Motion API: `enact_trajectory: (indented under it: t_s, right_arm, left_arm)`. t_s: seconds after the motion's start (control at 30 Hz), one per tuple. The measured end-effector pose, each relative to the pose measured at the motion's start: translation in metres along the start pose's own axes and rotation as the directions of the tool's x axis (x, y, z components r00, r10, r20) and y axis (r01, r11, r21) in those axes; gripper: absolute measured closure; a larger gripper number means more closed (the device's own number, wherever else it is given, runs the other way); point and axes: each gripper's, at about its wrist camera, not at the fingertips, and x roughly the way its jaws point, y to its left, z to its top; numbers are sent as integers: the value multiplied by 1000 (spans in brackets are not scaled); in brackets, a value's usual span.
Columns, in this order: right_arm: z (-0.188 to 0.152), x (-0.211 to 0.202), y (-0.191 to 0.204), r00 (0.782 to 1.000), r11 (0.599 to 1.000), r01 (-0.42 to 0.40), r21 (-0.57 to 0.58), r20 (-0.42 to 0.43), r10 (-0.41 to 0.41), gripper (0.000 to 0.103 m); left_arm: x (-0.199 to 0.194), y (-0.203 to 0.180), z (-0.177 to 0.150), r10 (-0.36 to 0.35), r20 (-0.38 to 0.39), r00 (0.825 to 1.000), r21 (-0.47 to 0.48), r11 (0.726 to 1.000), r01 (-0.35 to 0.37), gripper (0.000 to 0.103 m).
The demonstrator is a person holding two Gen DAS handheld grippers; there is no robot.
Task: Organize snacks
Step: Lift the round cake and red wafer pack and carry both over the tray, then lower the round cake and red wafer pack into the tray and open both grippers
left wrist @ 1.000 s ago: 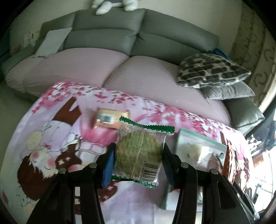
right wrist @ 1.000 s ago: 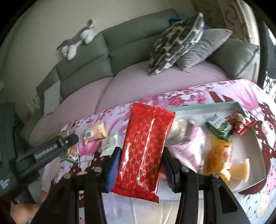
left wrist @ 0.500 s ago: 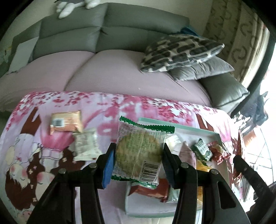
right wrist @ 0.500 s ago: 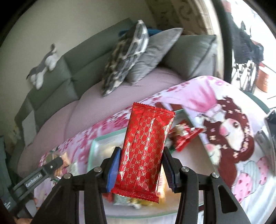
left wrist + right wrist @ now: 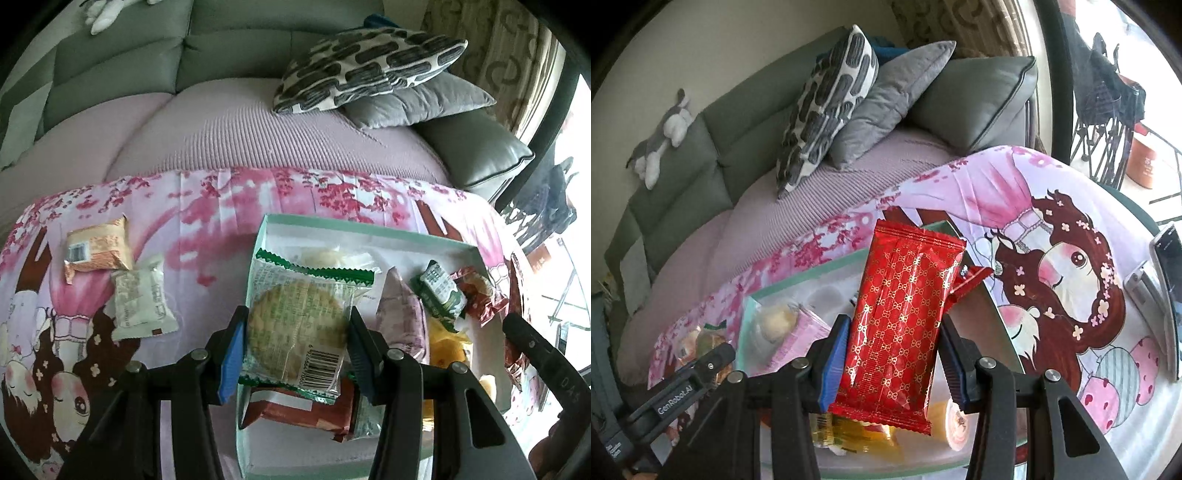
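My left gripper [image 5: 295, 347] is shut on a clear green-edged cracker packet [image 5: 299, 325] and holds it above the left part of a pale green box [image 5: 369, 230] that has several snack packets in it. My right gripper [image 5: 892, 356] is shut on a red gold-patterned packet [image 5: 905, 314] and holds it above the same box [image 5: 798, 275], toward its right end. An orange packet [image 5: 98, 253] and a whitish packet [image 5: 140, 299] lie on the pink cloth left of the box. The right gripper's finger [image 5: 535, 354] shows at the right edge of the left wrist view.
The table carries a pink cartoon cloth [image 5: 207, 206]. A grey sofa [image 5: 221, 122] with patterned and grey cushions [image 5: 369, 70] stands behind it. A phone [image 5: 1169, 295] lies at the table's right edge. A window and chairs [image 5: 1108, 92] are at far right.
Both grippers have swung to the right with their packets. The left one has come from over the cloth to over the box. The right one has moved toward the box's right end.
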Motion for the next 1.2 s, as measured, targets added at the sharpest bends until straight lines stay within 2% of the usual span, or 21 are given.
enact_trajectory:
  t_s: [0.23, 0.83, 1.07, 1.1, 1.2]
  right_arm:
    - [-2, 13, -4, 999, 1000, 24, -6, -47, -24, 53]
    - [-5, 24, -13, 987, 996, 80, -25, -139, -83, 52]
    - [-5, 25, -11, 986, 996, 84, -36, -145, -88, 50]
    - [-4, 25, -11, 985, 996, 87, -33, -147, -91, 44]
    - [-3, 27, -14, 984, 996, 87, -21, -157, -89, 40]
  left_arm:
    - [19, 3, -5, -1, -45, 999, -6, 1000, 1, 51]
    - [30, -17, -15, -21, -68, 997, 67, 997, 26, 50]
    - [33, -20, -16, -24, -74, 997, 74, 997, 30, 50]
    - [33, -19, -16, -26, -77, 997, 73, 997, 32, 49]
    - [33, -20, -15, -28, -84, 996, 73, 997, 34, 34]
